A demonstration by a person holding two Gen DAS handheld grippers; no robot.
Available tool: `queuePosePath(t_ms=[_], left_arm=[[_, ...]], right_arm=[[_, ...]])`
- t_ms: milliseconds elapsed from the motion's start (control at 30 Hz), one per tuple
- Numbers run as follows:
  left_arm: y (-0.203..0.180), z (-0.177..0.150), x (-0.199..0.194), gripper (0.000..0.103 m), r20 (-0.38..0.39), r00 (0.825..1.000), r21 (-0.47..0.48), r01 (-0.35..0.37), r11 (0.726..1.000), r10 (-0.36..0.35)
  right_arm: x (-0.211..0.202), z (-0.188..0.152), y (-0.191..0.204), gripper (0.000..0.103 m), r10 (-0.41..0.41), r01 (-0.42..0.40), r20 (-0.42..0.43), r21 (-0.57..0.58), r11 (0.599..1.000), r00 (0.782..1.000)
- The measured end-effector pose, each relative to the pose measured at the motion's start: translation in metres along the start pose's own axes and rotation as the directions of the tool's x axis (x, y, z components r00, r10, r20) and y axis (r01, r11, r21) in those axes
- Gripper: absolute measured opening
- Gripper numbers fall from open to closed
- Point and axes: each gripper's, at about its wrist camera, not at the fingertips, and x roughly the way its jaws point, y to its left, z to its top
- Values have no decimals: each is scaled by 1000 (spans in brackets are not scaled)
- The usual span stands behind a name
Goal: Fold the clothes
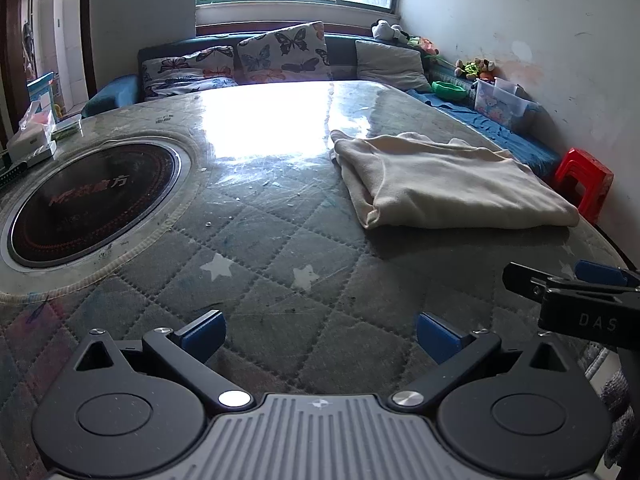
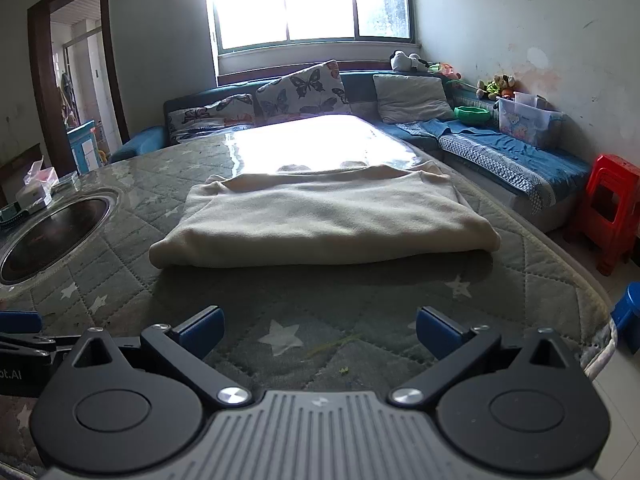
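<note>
A cream garment (image 1: 448,182) lies folded into a thick rectangle on the quilted, star-printed table cover (image 1: 260,240), right of centre. In the right wrist view the same garment (image 2: 320,220) rests straight ahead, its folded edge facing me. My left gripper (image 1: 320,338) hovers open over the near table, well short of the garment, with nothing between its blue pads. My right gripper (image 2: 320,332) is also open and empty, just in front of the garment. The right gripper's finger (image 1: 560,280) shows at the right edge of the left wrist view.
A round black induction hob (image 1: 92,204) is set into the table at the left, with small boxes (image 1: 32,136) behind it. A sofa with butterfly cushions (image 1: 280,54) runs behind and along the right wall. A red plastic stool (image 2: 608,212) stands right of the table.
</note>
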Motion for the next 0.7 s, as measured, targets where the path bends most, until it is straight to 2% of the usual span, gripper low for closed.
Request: queuePosePath(t_ms=[700], left_arm=[[-16,-8,-15,103,16,1000,21,-5,1000,5]], right_arm=[[-18,-3,-2,103,10,-10,30,1,1000,999]])
